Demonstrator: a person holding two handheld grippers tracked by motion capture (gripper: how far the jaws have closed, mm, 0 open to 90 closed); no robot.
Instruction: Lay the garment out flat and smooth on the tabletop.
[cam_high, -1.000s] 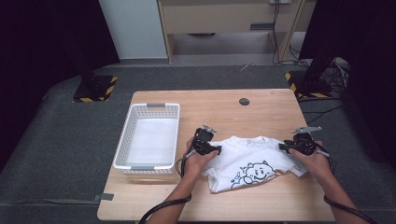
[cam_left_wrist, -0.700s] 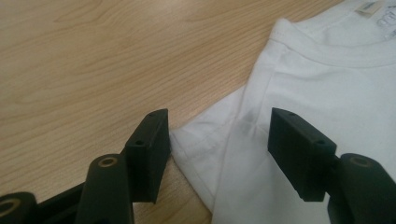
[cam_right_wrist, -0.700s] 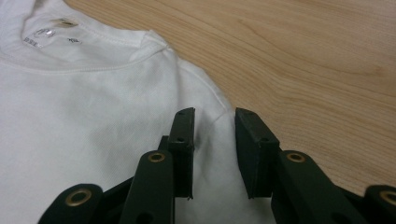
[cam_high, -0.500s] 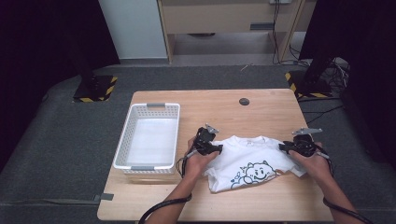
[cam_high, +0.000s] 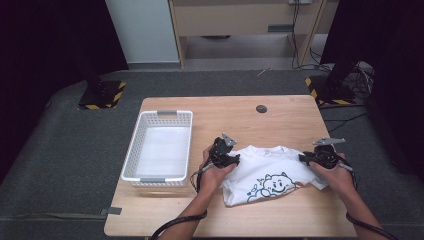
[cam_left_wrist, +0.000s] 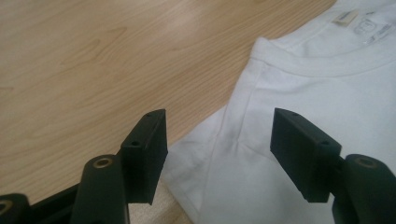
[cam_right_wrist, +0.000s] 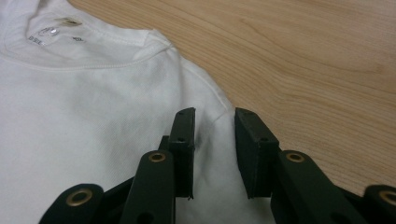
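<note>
White cotton is being handled here: a T-shirt (cam_high: 267, 172) with a smiling cartoon print is lying flat on the wooden table (cam_high: 280, 112), in the lower middle of the high view. Its two shoulders are being reached for, likely so a fold can be started. The left gripper (cam_left_wrist: 217, 154) is being held over the left shoulder, jaws wide apart and a bit closer than a moment ago, with cloth under them but not pinched. The right gripper (cam_right_wrist: 212, 151) is being held at the other shoulder, jaws narrow, a gap showing, nothing squeezed yet. Next, both jaws probably need to be closed on the cloth. The neck label (cam_left_wrist: 343, 17) is being shown up close in the gripper views. The white basket (cam_high: 131, 165) is being shown at the left of the high view.
</note>
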